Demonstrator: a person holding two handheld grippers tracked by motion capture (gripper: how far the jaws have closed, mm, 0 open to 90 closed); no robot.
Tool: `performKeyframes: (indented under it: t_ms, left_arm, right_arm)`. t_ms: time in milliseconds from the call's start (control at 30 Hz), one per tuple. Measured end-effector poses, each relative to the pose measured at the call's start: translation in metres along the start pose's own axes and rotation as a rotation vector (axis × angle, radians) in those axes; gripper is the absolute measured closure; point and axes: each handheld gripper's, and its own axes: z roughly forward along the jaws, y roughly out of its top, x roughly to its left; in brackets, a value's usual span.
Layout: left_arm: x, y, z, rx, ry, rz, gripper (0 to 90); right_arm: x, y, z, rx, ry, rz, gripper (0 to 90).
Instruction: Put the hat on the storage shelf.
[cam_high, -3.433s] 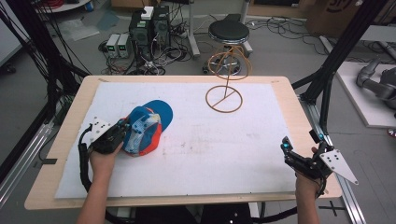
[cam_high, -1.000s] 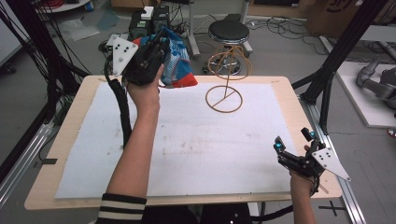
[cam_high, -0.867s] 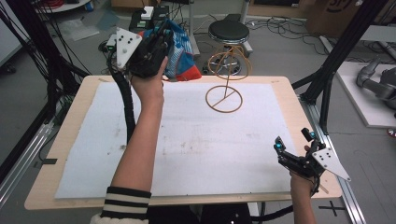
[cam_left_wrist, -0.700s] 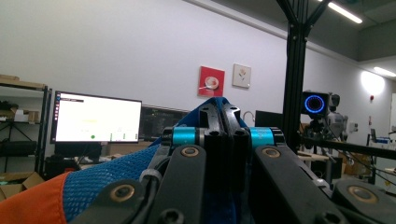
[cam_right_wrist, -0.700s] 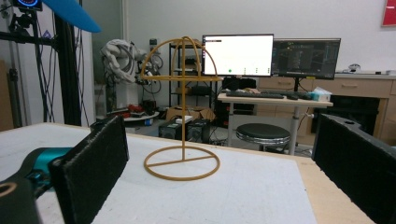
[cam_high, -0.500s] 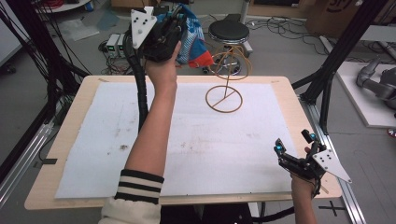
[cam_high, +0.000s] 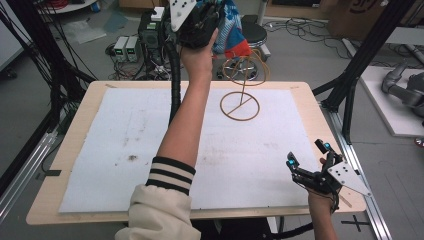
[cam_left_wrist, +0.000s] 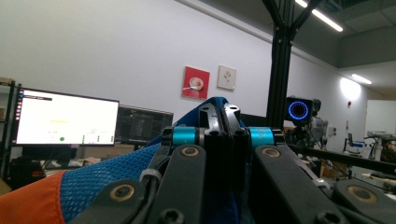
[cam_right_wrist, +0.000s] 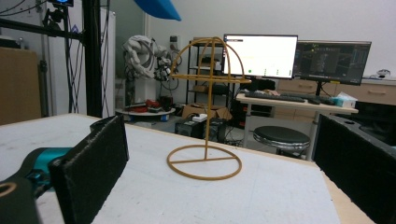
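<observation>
My left gripper (cam_high: 220, 17) is raised high over the table's far edge, shut on a blue and orange mesh cap (cam_high: 231, 27). The cap hangs just above the dome of a gold wire hat stand (cam_high: 241, 87) that stands on the white mat. In the left gripper view the jaws are pressed together on the cap's blue cloth (cam_left_wrist: 100, 179). My right gripper (cam_high: 309, 154) rests near the table's front right corner, open and holding nothing. It faces the wire stand (cam_right_wrist: 206, 109), and the cap's blue edge (cam_right_wrist: 159, 8) shows at the top of that view.
The white mat (cam_high: 125, 140) covers most of the wooden table (cam_high: 320, 112). Black frame posts (cam_high: 350, 85) rise at both sides. A round stool (cam_high: 255, 34) and electronics boxes (cam_high: 127, 47) sit on the floor beyond the far edge.
My left hand has lifted the cap off the mat and carried it up and rightward to above the wire stand. The right gripper has stayed in place.
</observation>
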Motion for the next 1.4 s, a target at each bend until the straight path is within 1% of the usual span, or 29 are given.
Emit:
performKeyframes:
  t_ms: [33, 67, 100, 133, 167, 233, 267, 300, 367, 500, 533, 567, 633, 667, 700, 733, 800, 933, 1100, 1200, 1233, 1267, 1300, 1400]
  left_arm:
    - [-0.001, -0.001, 0.004, -0.001, -0.004, 0.002, 88.4]
    - [-0.001, -0.001, 0.004, -0.001, -0.004, 0.002, 88.4]
    - [-0.003, -0.002, 0.008, -0.002, -0.004, -0.001, 88.5]
    - [-0.005, -0.004, 0.015, -0.006, -0.01, -0.006, 88.4]
    - [-0.006, -0.006, 0.018, -0.008, -0.013, -0.01, 88.4]
    - [-0.008, -0.009, 0.025, -0.009, -0.019, -0.021, 88.4]
    - [-0.008, -0.009, 0.025, -0.009, -0.019, -0.021, 88.4]
    - [-0.009, -0.013, 0.032, -0.007, -0.024, -0.03, 88.4]
    - [-0.01, -0.018, 0.039, -0.007, -0.027, -0.045, 88.4]
    - [-0.012, -0.031, 0.053, -0.001, -0.033, -0.058, 88.4]
    - [-0.012, -0.031, 0.053, -0.001, -0.033, -0.058, 88.4]
    - [-0.011, -0.038, 0.059, 0.004, -0.037, -0.064, 88.4]
    - [-0.01, -0.045, 0.064, 0.007, -0.041, -0.073, 88.4]
    - [-0.01, -0.045, 0.064, 0.007, -0.041, -0.073, 88.4]
    - [-0.009, -0.051, 0.068, 0.013, -0.044, -0.078, 88.4]
    - [-0.009, -0.051, 0.068, 0.013, -0.044, -0.078, 88.4]
    - [-0.007, -0.061, 0.073, 0.03, -0.046, -0.083, 88.4]
    - [-0.006, -0.071, 0.077, 0.049, -0.053, -0.08, 88.4]
    - [-0.005, -0.081, 0.077, 0.083, -0.047, -0.067, 88.4]
    - [0.001, -0.089, 0.073, 0.116, -0.038, -0.065, 88.4]
    - [0.001, -0.089, 0.073, 0.116, -0.038, -0.065, 88.3]
    - [0.004, -0.093, 0.07, 0.144, -0.034, -0.049, 88.3]
    - [0.004, -0.093, 0.07, 0.144, -0.034, -0.049, 88.3]
    - [0.01, -0.103, 0.064, 0.181, -0.026, -0.04, 88.3]
  right_arm:
    - [0.0, 0.0, -0.001, -0.002, 0.004, 0.006, 3.5]
    - [0.0, 0.0, -0.001, -0.002, 0.003, 0.007, 3.5]
    - [0.0, 0.0, -0.003, 0.003, 0.005, 0.011, 3.5]
    - [-0.001, 0.0, -0.004, -0.001, 0.005, 0.003, 3.5]
    - [-0.001, 0.0, -0.005, 0.0, 0.003, 0.009, 3.5]
    - [-0.002, 0.0, -0.008, -0.003, -0.004, 0.006, 3.5]
    - [-0.003, 0.001, -0.01, 0.0, -0.005, 0.012, 3.5]
    - [-0.003, 0.001, -0.012, -0.002, -0.009, 0.01, 3.5]
    - [-0.004, 0.002, -0.016, -0.002, -0.015, 0.011, 3.5]
    - [-0.006, 0.004, -0.021, -0.006, -0.025, 0.01, 3.5]
    - [-0.007, 0.004, -0.022, -0.01, -0.027, 0.011, 3.5]
    - [-0.007, 0.005, -0.023, -0.01, -0.03, 0.008, 3.5]
    - [-0.008, 0.005, -0.024, -0.013, -0.032, 0.007, 3.5]
    - [-0.008, 0.005, -0.024, -0.015, -0.032, 0.008, 3.5]
    - [-0.008, 0.005, -0.024, -0.014, -0.033, 0.011, 3.5]
    - [-0.008, 0.005, -0.024, -0.012, -0.034, 0.012, 3.5]
    - [-0.009, 0.004, -0.024, -0.011, -0.031, 0.012, 3.5]
    - [-0.009, 0.003, -0.023, -0.007, -0.03, 0.016, 3.5]
    - [-0.01, 0.004, -0.023, -0.012, -0.031, 0.01, 3.5]
    - [-0.009, 0.004, -0.023, -0.013, -0.032, 0.01, 3.5]
    - [-0.009, 0.005, -0.023, -0.012, -0.031, 0.011, 3.5]
    - [-0.009, 0.005, -0.023, -0.015, -0.028, 0.011, 3.5]
    - [-0.008, 0.005, -0.023, -0.015, -0.029, 0.012, 3.5]
    - [-0.007, 0.005, -0.022, -0.015, -0.023, 0.009, 3.5]
